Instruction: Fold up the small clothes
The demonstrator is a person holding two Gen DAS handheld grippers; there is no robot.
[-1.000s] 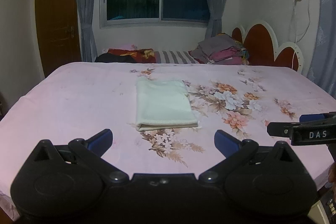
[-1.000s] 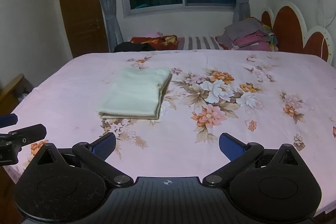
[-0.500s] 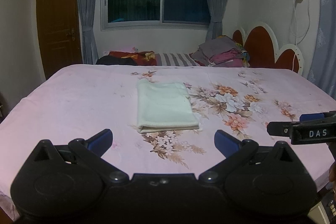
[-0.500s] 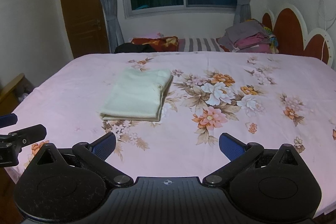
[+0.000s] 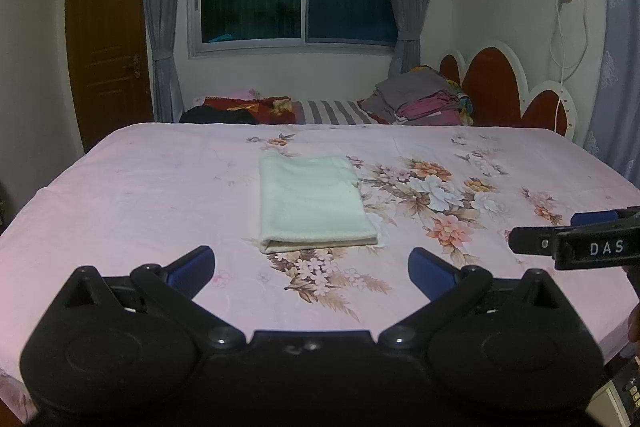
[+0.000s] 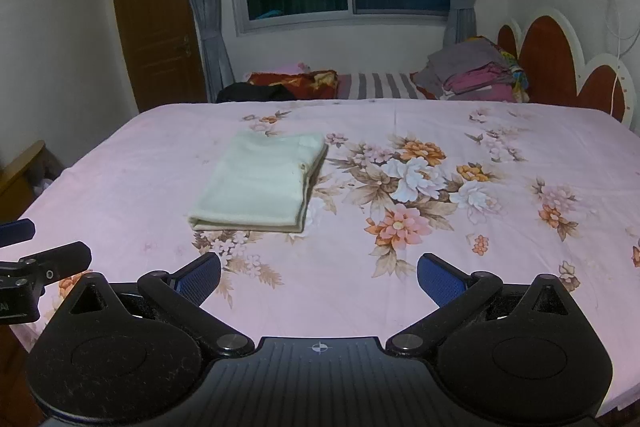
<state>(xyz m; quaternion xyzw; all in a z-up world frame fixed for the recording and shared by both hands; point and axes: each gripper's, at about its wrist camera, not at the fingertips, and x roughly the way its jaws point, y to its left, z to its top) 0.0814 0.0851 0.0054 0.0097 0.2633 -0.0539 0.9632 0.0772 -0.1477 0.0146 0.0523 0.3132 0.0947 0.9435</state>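
A pale cream garment [image 5: 312, 201] lies folded into a neat rectangle on the pink floral bedsheet [image 5: 140, 195], its folded edge facing me. The right wrist view shows the same garment [image 6: 260, 183] left of centre. My left gripper [image 5: 312, 267] hovers open over the near part of the bed, short of the garment, with nothing between its blue pads. My right gripper [image 6: 320, 277] is also open and holds nothing, off to the garment's right. Each gripper shows at the edge of the other's view: the right gripper [image 5: 576, 243] and the left gripper [image 6: 36, 267].
The bed fills the foreground; its near edge runs just under the grippers. A stack of folded clothes [image 5: 420, 99] and dark and red bundles [image 5: 240, 109] lie on a second bed by the window. A red headboard [image 5: 504, 87] stands at the right, a wooden door [image 5: 108, 43] at the left.
Both grippers have tilted or drawn back slightly, so the garment sits a little lower in both views. Nothing was taken hold of; the garment lies as before.
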